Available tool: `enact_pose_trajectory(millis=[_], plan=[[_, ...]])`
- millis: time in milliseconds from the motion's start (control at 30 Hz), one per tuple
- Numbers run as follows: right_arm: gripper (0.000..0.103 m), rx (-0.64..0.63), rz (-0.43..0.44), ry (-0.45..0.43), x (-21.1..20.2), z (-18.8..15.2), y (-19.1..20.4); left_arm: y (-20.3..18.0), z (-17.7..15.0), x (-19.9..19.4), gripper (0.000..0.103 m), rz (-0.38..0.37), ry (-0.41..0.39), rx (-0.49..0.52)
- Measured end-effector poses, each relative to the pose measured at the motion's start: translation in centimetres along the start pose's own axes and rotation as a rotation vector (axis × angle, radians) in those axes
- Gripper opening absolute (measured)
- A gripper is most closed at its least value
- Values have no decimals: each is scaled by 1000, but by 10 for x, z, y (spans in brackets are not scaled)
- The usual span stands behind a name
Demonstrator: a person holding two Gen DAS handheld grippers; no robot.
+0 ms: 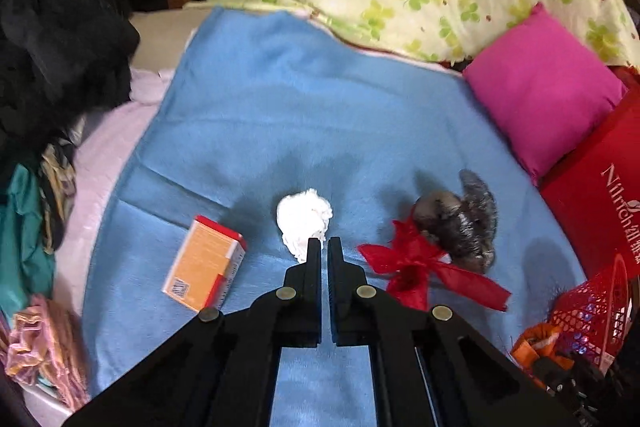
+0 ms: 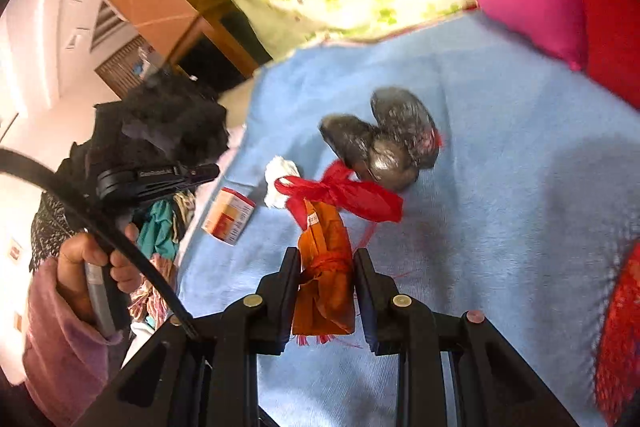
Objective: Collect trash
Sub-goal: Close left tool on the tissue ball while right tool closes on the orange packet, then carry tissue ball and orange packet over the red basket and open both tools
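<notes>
My right gripper [image 2: 326, 257] pinched an orange packet [image 2: 325, 281] over open blue blanket [image 1: 260, 115]; left gripper [image 1: 324, 247] nearly closed, empty, by the tissue [image 1: 304, 217]; red box [image 1: 600, 195] lettering blurred

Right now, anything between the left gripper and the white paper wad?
Nothing visible. The left gripper, its jaws nearly together, sits just short of the paper wad on the blue blanket, with no object between them. The orange box lies to the left and the red ribbon to the right, both off that line.
</notes>
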State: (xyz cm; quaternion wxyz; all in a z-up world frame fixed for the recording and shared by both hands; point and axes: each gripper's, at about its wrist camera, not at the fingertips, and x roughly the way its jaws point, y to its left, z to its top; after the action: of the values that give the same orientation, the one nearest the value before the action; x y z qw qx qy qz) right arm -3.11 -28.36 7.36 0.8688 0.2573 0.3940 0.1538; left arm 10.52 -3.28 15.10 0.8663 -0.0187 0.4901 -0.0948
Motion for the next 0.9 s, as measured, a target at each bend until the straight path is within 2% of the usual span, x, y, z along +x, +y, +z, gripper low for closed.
enact_pose_trajectory(millis=[67,100,133,200,333,467,500,567,600,667,733,900], plan=[[29,-19,16,-38,-15,-6,8,3,4,1,7,-9,-9,-14],[29,-26,25,-52,-20,-8,11,3,6,6,23,0,-5,-17],[29,-35,28,-64,-26,-10,14,3,10,15,53,11,1,-17],[29,-60,16,-84,-28,-12,18,0,11,38,81,60,0,-6],[29,-67,7,-87,-17,-12,15,8,18,94,81,96,79,-34],[29,-55,-25,-42,-6,-12,2,21,23,146,81,126,139,-93],[29,-50,-25,-29,-4,-12,0,22,22,156,77,137,149,-92],[29,-55,-36,-21,-2,-12,-3,20,20,169,55,153,163,-73],[29,-62,-41,-19,-1,-12,-4,17,19,170,43,155,161,-56],[29,-71,-43,-18,0,-13,-4,9,14,170,42,163,160,-13],[29,-82,-49,-28,-1,-14,-3,7,13,163,40,137,156,-24],[29,-102,-41,-98,-18,-16,3,-4,11,110,39,92,65,9]])
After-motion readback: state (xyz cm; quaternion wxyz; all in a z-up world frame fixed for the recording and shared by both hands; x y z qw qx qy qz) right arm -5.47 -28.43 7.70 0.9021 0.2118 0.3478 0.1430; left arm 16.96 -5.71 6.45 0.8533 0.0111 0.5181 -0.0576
